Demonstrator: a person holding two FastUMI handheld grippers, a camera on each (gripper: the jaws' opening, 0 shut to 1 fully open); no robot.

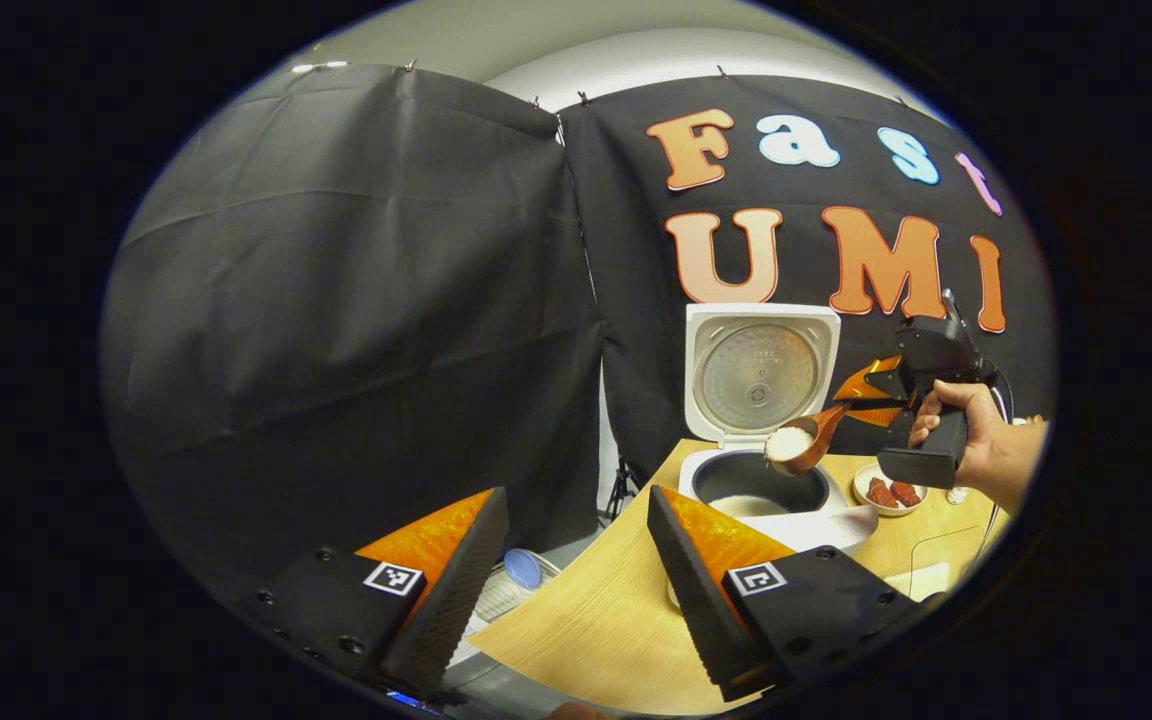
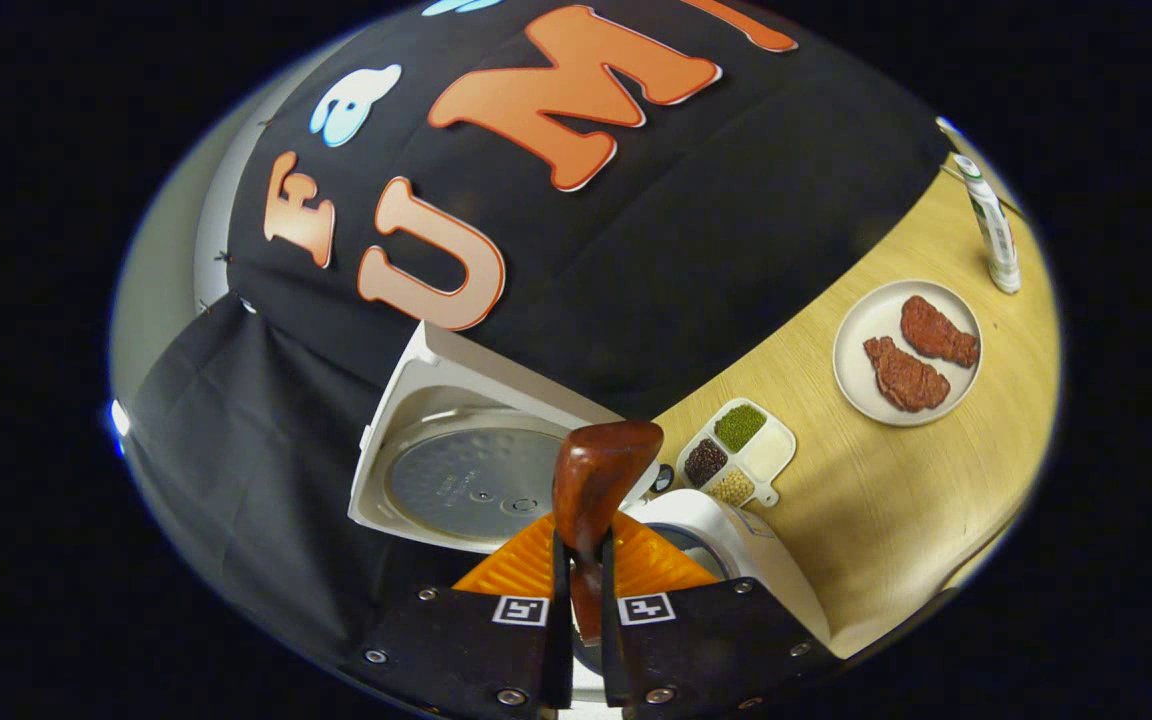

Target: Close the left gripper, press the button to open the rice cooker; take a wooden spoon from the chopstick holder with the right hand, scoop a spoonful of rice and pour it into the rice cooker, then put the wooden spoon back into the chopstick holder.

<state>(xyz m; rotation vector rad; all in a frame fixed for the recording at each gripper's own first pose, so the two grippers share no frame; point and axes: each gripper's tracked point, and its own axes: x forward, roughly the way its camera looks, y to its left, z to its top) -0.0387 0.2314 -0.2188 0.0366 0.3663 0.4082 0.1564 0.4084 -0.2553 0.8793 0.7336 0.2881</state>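
Wooden spoon (image 1: 808, 440): bowl heaped with white rice, tilted over open pot of rice cooker (image 1: 771, 495); handle clamped between both fingers of right gripper (image 2: 584, 560). Cooker lid upright, rice already inside pot. Hand (image 1: 976, 430) holds right gripper. Left gripper (image 1: 576, 560): fingers spread wide, empty, near table (image 1: 596, 620) edge. Plate (image 2: 861, 330) with two meat pieces beside cooker; divided dish (image 2: 768, 455) of beans just beside cooker; bottle (image 2: 991, 225) farther off.

Even overhead light is brightening the worktop (image 2: 896, 480) while the dark cloth is staying dim. Fisheye distortion is bending the edges in both views. Soft glare is showing on the cooker lid (image 1: 758, 372); focus is holding sharp.
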